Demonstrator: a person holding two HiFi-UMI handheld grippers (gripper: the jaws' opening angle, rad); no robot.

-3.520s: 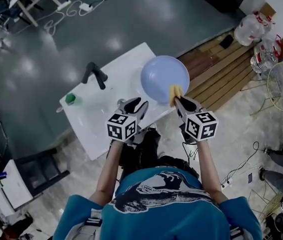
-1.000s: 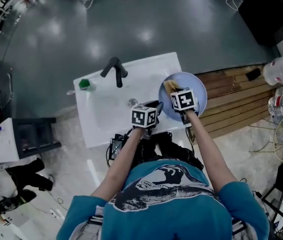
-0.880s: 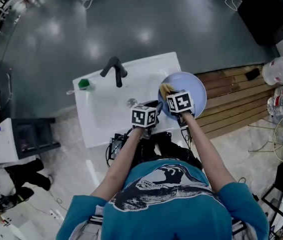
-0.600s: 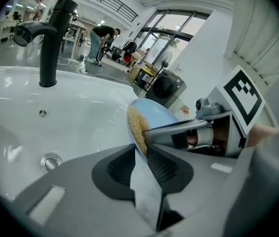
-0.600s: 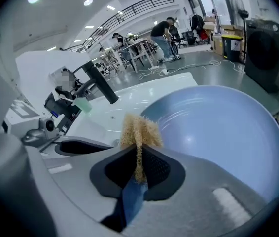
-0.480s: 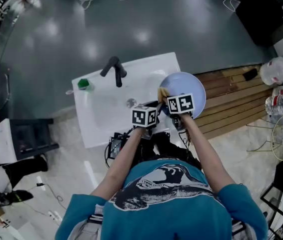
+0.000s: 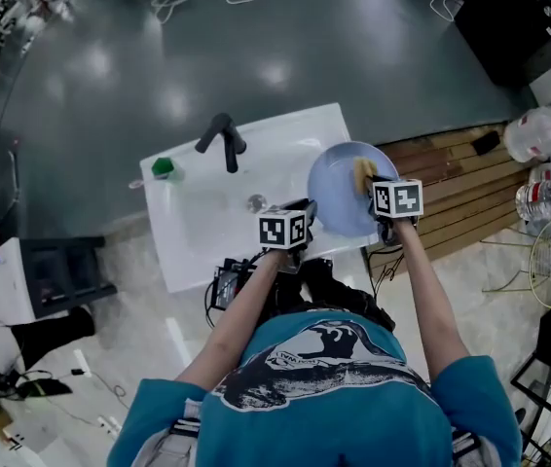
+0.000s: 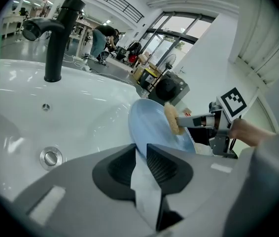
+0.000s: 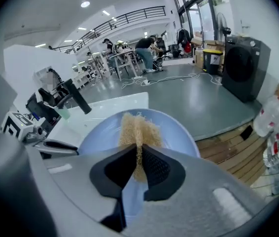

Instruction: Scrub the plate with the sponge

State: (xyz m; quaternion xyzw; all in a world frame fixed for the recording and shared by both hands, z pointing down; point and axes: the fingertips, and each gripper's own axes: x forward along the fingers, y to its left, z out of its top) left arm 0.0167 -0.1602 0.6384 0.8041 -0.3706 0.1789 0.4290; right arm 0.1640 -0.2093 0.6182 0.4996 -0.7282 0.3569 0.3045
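A light blue plate (image 7: 339, 202) is held tilted over the right end of the white sink (image 7: 202, 217). My left gripper (image 7: 307, 209) has the plate's near rim (image 8: 152, 130) between its jaws, which are closing, with the pads pressing on it. My right gripper (image 7: 368, 179) is shut on a tan, fibrous sponge (image 7: 363, 170). The sponge (image 9: 138, 127) lies flat against the plate's face (image 9: 179, 132), towards its upper right part. In the left gripper view the sponge (image 8: 171, 118) touches the plate from the right side.
A black faucet (image 7: 222, 139) and a green item (image 7: 163, 166) stand at the back of the sink, with a drain (image 8: 50, 157) in the basin. Wooden boards (image 7: 451, 178) and plastic bottles (image 7: 538, 134) lie to the right on the floor.
The right gripper has swept the sponge across the plate from its left edge to its upper right part. The left gripper has stayed on the plate's rim.
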